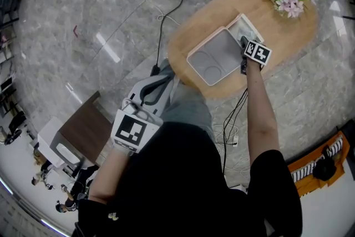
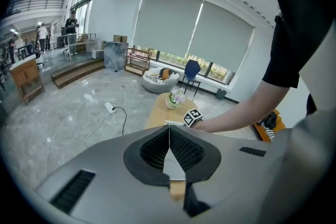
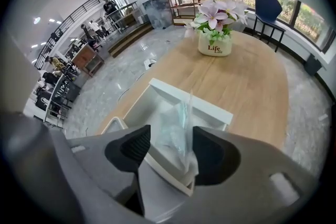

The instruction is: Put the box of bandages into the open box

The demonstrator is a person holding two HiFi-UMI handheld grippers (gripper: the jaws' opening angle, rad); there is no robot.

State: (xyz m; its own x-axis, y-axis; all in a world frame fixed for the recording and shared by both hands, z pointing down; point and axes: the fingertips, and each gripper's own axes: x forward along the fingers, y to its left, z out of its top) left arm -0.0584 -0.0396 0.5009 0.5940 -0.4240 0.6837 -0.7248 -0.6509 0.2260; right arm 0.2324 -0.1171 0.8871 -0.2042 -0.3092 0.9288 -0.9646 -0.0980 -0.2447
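In the right gripper view, a clear-wrapped pack of bandages (image 3: 176, 131) lies in the white open box (image 3: 207, 107), whose near rim runs under the jaws. My right gripper (image 3: 170, 147) is open around the pack, and a gap shows beside the left pad. In the head view that gripper (image 1: 243, 44) reaches over the box (image 1: 239, 25), whose grey lid (image 1: 215, 58) lies flipped open toward me. My left gripper (image 1: 152, 89) hangs off the table near my body. Its jaws (image 2: 169, 136) are shut, with nothing between them.
The box sits on an oval wooden table (image 1: 280, 41). A white pot of pink flowers (image 1: 288, 0) (image 3: 214, 42) stands at the table's far end. Cables (image 1: 233, 122) trail over the marble floor beside the table. An orange stand (image 1: 319, 166) is at my right.
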